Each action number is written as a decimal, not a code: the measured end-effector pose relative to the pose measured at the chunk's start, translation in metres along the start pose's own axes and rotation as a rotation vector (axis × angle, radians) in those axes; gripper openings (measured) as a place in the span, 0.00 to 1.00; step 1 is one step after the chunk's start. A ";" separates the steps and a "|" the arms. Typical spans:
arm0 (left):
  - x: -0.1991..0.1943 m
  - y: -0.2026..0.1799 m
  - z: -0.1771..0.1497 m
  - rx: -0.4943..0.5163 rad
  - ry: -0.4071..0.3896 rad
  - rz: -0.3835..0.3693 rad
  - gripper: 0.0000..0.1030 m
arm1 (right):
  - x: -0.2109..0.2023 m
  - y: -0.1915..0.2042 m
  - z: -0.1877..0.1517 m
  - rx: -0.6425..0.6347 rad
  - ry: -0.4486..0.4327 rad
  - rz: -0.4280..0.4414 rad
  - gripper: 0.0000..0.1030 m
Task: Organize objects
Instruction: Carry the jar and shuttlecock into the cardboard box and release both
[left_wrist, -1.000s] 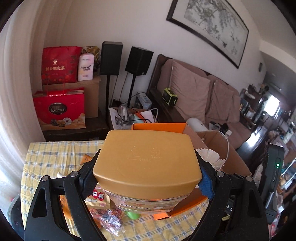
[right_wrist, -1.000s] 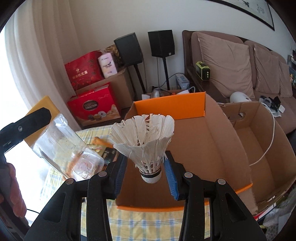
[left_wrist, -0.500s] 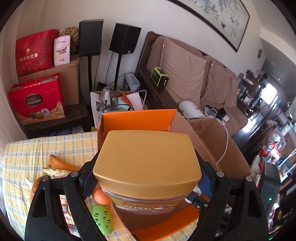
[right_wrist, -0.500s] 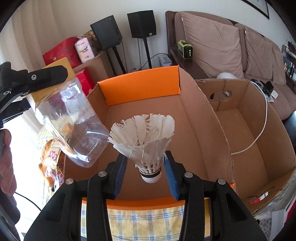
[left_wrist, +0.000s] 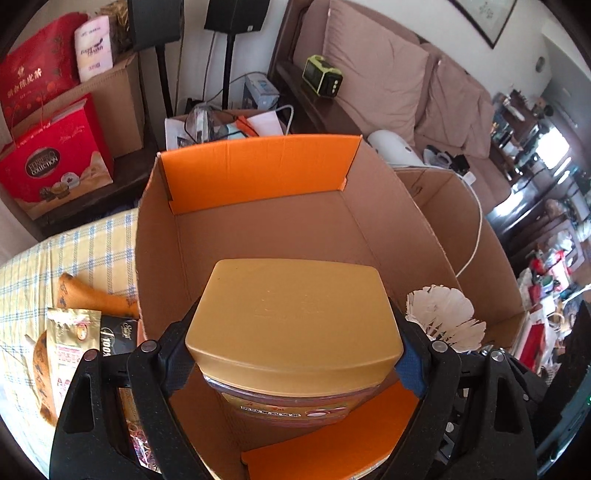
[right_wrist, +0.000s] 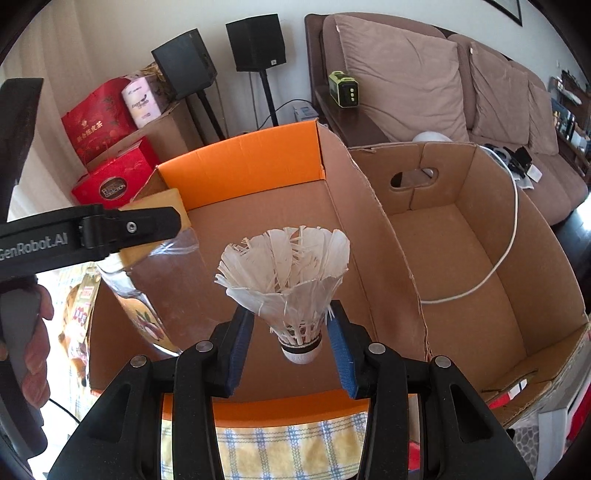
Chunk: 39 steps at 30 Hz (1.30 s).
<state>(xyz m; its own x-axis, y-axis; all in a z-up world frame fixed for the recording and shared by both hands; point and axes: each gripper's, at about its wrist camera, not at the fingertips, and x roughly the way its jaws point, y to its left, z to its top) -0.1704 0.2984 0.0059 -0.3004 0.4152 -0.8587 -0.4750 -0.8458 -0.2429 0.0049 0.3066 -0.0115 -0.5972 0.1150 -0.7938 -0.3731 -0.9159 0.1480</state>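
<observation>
The left gripper (left_wrist: 293, 354) jaws are pinching a clear plastic jar with a gold lid (left_wrist: 295, 325) inside the orange-flapped cardboard box (left_wrist: 258, 221). The right gripper (right_wrist: 291, 347) jaws are pinching a white feather shuttlecock (right_wrist: 288, 277) above the same box, which is sitting on the checked-cloth bench (left_wrist: 85, 243).

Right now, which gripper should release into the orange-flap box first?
Left, probably. Its gripper holds the gold-lidded jar already down inside the cardboard box; the right gripper holds the shuttlecock near the front edge.
</observation>
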 end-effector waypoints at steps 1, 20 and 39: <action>0.007 0.001 0.000 -0.017 0.030 -0.007 0.84 | 0.001 -0.001 0.000 0.000 0.007 -0.004 0.40; 0.075 -0.009 -0.001 -0.027 0.207 0.195 0.83 | 0.023 -0.004 0.002 0.000 0.068 -0.024 0.41; -0.063 0.031 -0.007 -0.071 -0.001 -0.077 1.00 | 0.049 0.015 0.013 -0.018 0.138 0.029 0.41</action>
<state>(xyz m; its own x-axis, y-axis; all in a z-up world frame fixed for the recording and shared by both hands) -0.1599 0.2439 0.0492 -0.2662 0.4802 -0.8358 -0.4369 -0.8330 -0.3394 -0.0395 0.3035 -0.0402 -0.5035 0.0358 -0.8632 -0.3438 -0.9250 0.1621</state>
